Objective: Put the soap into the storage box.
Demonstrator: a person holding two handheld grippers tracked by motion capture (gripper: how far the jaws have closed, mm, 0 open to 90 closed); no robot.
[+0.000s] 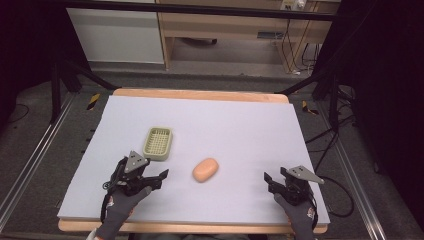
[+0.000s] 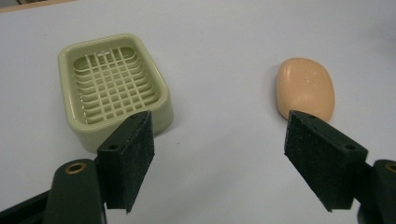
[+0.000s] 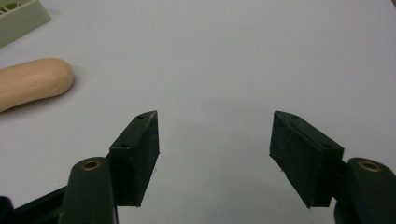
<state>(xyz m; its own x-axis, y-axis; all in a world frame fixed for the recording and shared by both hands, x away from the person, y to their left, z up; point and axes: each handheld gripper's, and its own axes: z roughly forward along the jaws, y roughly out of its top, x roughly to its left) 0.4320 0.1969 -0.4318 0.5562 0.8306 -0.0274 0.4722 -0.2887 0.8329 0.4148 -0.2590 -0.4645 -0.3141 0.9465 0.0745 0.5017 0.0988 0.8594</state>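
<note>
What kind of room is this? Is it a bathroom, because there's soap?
Probably not a bathroom, more likely a lab or workshop: the soap and soap dish sit on a covered work table, with metal frame bars and loose cables around.

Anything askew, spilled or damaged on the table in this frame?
Nothing stands out. The soap bar lies whole on the grey mat, apart from the upright, empty green soap dish. Both grippers, left and right, are open and hold nothing.

Even overhead light, perhaps slightly soft.
</note>
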